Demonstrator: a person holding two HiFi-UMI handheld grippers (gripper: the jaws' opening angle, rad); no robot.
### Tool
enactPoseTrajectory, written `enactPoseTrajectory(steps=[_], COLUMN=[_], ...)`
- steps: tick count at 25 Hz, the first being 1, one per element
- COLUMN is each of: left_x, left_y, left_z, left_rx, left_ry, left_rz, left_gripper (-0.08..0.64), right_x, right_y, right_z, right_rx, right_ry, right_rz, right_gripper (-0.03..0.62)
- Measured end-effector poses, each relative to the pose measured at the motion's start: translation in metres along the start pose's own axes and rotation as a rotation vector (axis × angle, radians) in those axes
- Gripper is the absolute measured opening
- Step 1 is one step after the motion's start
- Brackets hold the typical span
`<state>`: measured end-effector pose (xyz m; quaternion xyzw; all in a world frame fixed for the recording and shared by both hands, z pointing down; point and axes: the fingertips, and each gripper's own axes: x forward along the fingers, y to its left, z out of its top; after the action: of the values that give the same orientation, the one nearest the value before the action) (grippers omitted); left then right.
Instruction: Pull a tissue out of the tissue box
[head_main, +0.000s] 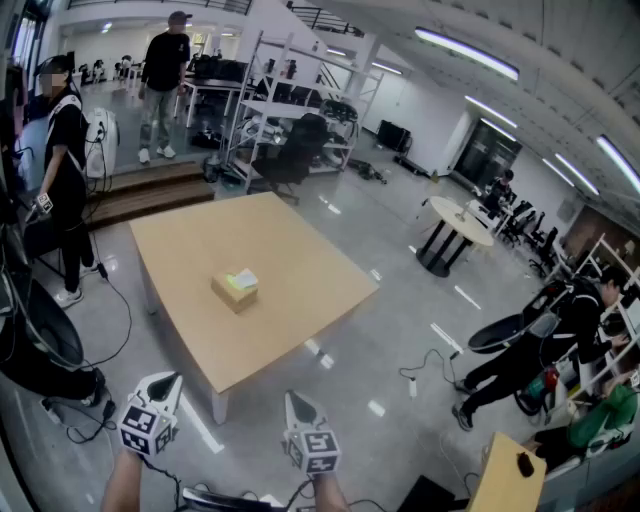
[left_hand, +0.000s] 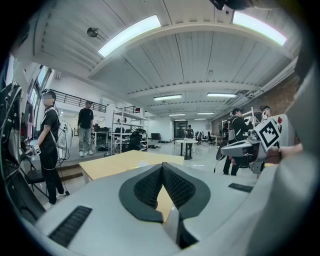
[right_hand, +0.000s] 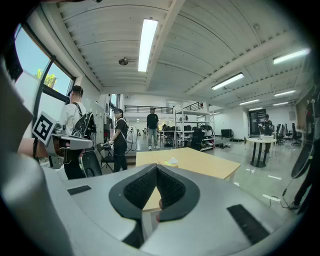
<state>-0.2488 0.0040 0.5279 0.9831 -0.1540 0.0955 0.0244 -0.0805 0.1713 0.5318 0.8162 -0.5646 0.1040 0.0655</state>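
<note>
A small tissue box (head_main: 234, 292), cardboard-brown on its sides, is found lying flat on the light wooden table (head_main: 290, 235). It is placed roughly at the middle of the top, well apart from every edge. The box is set askew to the table's sides, with one corner turned toward the near edge. Its top face is upward, and a pale tissue (head_main: 243, 279), whitish with a yellow-green cast, is seen protruding from the top, loosely crumpled. In the right gripper view the box is seen small and far off on the table, with the tissue showing as a light tuft above it. Print and finer detail cannot be made out.
</note>
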Motion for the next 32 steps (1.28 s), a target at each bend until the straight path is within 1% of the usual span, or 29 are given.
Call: enactPoseTrajectory(steps=[3,8,17,27,32], left_x=[0.001,0.000,0.006,0.013,0.023], left_y=[-0.003,-0.005,-0.014,-0.036,-0.059], left_z=[0.010,0.009,0.006,0.004,0.004], left_rx=[0.008,0.004,0.015,0.019,0.027], left_ry=[-0.009,-0.001,0.001,0.007,0.007], left_rz=[0.002,-0.010,-0.016,-0.009,-0.013], left_gripper=[0.008,0.008,0.008,0.008,0.008], right_x=[0.000,-0.001,-0.001,-0.011,-0.017], right_y=[-0.002,-0.003,-0.006,-0.022,-0.040], right_z=[0.002,0.004,0.002,-0.002,-0.006], right_rx=[0.006,0.034,0.014,0.015,0.014], right_ry=[0.000,0.002,0.006,-0.006,-0.009], right_rz=[-0.004,-0.001,0.001,0.018,0.025], right_gripper=[0.011,0.011,0.011,0.011,0.011])
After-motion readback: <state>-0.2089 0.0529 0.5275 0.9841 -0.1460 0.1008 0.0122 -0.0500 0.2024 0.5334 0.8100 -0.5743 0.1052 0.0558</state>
